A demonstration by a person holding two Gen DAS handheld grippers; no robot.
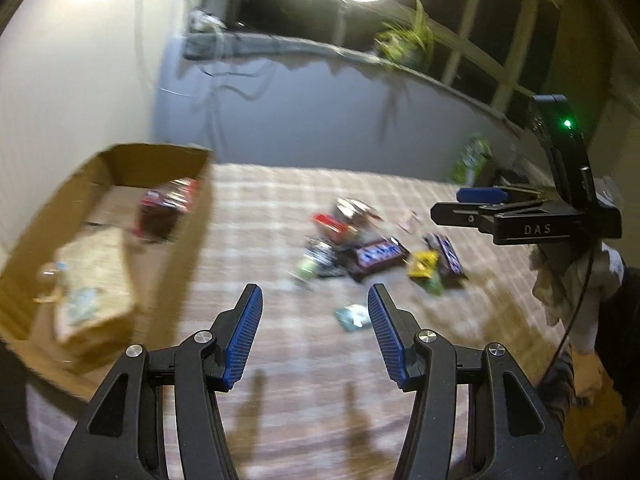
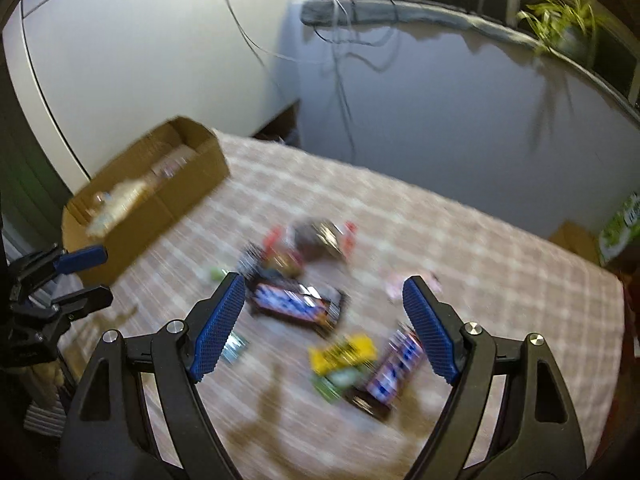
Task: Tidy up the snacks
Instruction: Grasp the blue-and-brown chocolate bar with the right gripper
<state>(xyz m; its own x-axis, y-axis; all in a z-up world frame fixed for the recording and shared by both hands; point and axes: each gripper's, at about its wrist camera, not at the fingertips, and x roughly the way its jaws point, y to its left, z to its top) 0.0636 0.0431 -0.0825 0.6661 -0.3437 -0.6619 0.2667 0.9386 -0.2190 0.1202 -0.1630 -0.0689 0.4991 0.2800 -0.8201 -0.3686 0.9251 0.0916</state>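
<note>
- The counter [image 2: 480, 248] wears a pale checked cloth and carries everything noted below. Both views are blurred, so I record fine print as unreadable.
- A cardboard box [image 1: 188, 240] sits at the counter's far left, open on top. Inside I see a red packet [image 1: 166, 204] toward its far end and a larger tan package [image 1: 96, 292] nearer me.
- The snack pile [image 2: 304, 280] lies loose at mid-counter, well apart from the box. It includes a dark bar with blue-and-white lettering [image 2: 294, 300], a second such bar [image 2: 394, 372] to its right, a yellow packet [image 2: 344, 354] between them, a green packet [image 2: 332, 384] just beside the yellow one, and red-wrapped items [image 2: 312, 240] at the far side.
- A small teal packet [image 1: 352, 316] lies alone, nearer me than the pile.
- My left tool [image 1: 314, 332] stands partly open above bare cloth, with nothing between its blue pads [image 1: 244, 336].
- My right tool [image 2: 324, 328] stands wide open above the pile, holding nothing; its pads touch no packet.
- A potted plant [image 2: 564, 28] stands on the sill behind.
</note>
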